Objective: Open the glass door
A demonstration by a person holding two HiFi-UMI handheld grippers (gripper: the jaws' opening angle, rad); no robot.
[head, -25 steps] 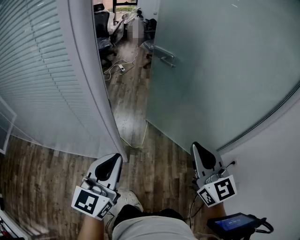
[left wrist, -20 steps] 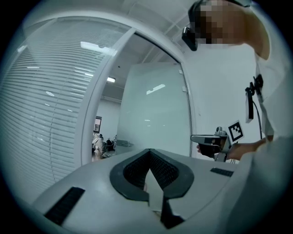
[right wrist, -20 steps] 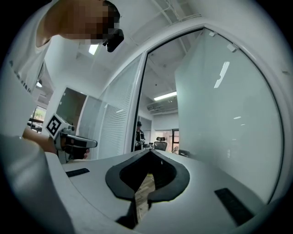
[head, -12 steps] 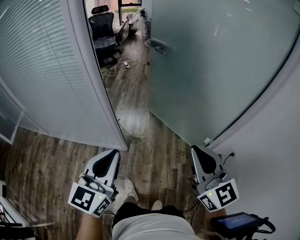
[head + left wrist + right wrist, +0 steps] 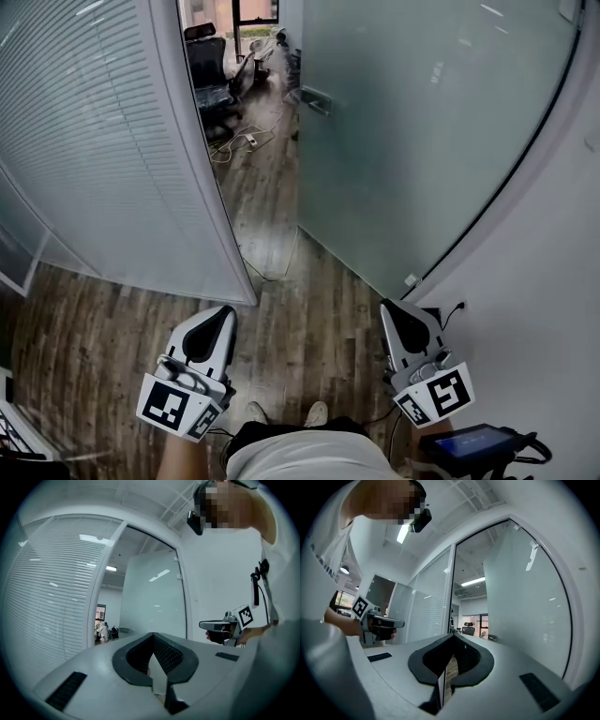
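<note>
Glass door (image 5: 422,122), frosted, stands swung open ahead and to the right, with its handle (image 5: 315,99) at the far edge. The left gripper (image 5: 226,313) and right gripper (image 5: 385,306) are each pressed shut at the tips, with nothing between the jaws. Both point forward and level, side by side, low in the head view. They flank the person's legs and are apart from the door. Below them is a wood-plank floor (image 5: 309,281). To the left stands a glazed partition with slatted blinds (image 5: 94,150), and to the right a white wall (image 5: 553,281). Beyond the doorway are an office chair (image 5: 208,67) and loose cables (image 5: 234,141) on the floor.
</note>
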